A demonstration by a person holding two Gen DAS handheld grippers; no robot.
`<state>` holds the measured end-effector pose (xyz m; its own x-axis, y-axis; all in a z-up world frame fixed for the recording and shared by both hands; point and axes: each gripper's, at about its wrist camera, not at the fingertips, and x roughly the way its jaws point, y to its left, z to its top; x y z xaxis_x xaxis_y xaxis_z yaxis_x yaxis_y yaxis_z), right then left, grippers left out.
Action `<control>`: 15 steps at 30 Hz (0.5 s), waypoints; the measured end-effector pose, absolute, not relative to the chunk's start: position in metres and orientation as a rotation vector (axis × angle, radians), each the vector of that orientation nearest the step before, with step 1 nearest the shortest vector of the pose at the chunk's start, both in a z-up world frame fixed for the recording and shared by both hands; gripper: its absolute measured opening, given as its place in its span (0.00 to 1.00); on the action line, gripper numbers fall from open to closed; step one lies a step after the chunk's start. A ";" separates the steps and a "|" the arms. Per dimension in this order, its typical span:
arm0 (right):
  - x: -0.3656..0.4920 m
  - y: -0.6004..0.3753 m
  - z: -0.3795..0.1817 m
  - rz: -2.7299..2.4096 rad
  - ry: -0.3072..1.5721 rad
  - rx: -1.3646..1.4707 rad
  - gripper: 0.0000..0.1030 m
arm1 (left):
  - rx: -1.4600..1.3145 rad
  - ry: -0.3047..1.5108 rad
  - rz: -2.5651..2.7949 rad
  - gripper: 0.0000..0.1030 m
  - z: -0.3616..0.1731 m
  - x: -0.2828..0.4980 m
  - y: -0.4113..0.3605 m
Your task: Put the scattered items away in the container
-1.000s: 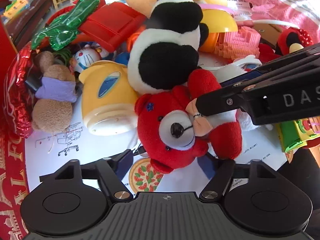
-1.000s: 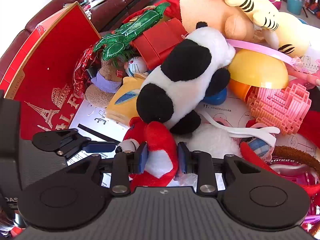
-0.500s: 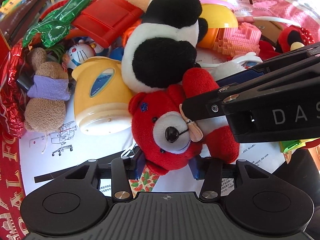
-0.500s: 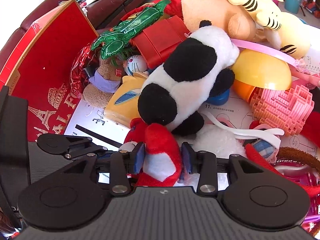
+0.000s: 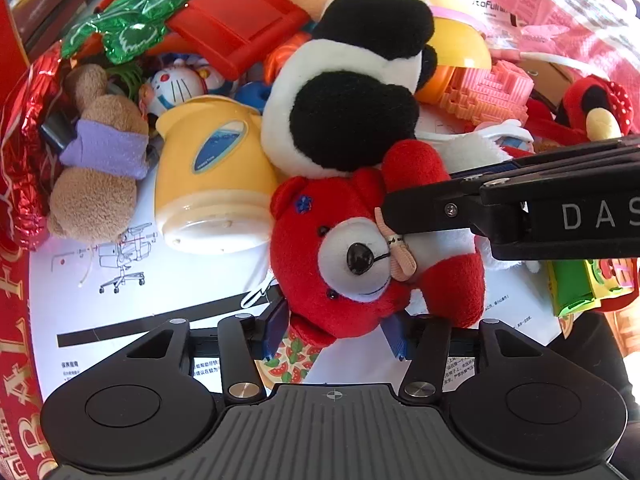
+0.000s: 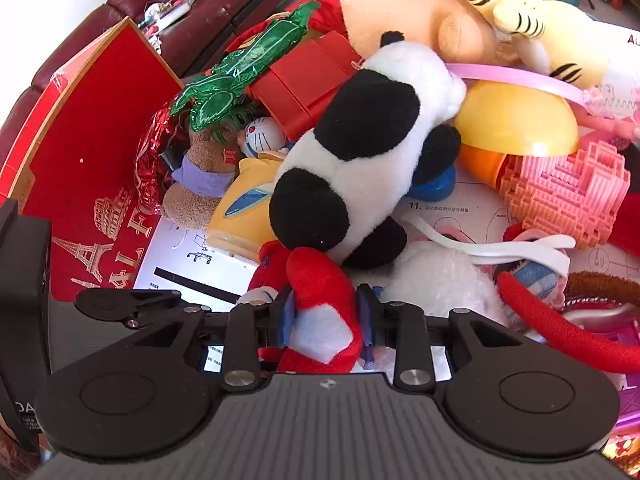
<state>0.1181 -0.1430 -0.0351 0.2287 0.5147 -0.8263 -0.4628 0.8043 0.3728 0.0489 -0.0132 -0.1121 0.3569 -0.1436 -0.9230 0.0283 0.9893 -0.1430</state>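
Red teddy: the red teddy [image 5: 360, 256] lies face up at the front of the toy pile, on white paper sheets [image 5: 132, 280] with a chair drawing on them.
Right tongs: the right tongs [image 6: 325, 316] are squeezed on the teddy's red and white body, one blue pad on each side, both touching it.
Left tongs: the left tongs [image 5: 336, 330] are spread apart, one blue pad on each side of the teddy's head. I cannot tell if the pads touch it.
Panda: a black and white panda [image 5: 352, 80] lies on top of the teddy's far side and leans on the yellow toy kettle [image 5: 212, 184].
Kettle: tipped over, just beside the teddy's head.
Brown bear: a small brown bear [image 5: 96, 168] with a purple band lies left of the kettle.
Red box: a red box wall [image 6: 80, 152] with gold tower pictures stands at the left of the pile.
Pink block toy: a pink block toy [image 6: 564, 192] sits to the right, behind the panda.
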 end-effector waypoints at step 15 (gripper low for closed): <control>0.113 -0.143 -0.034 0.667 1.147 0.055 0.39 | -0.042 1.204 -0.097 0.44 -0.111 0.051 -0.023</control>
<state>0.1131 -0.1432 -0.0336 0.2420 0.5149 -0.8224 -0.4605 0.8070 0.3697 0.0511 -0.0227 -0.1109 0.3550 -0.0975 -0.9298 0.0525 0.9951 -0.0843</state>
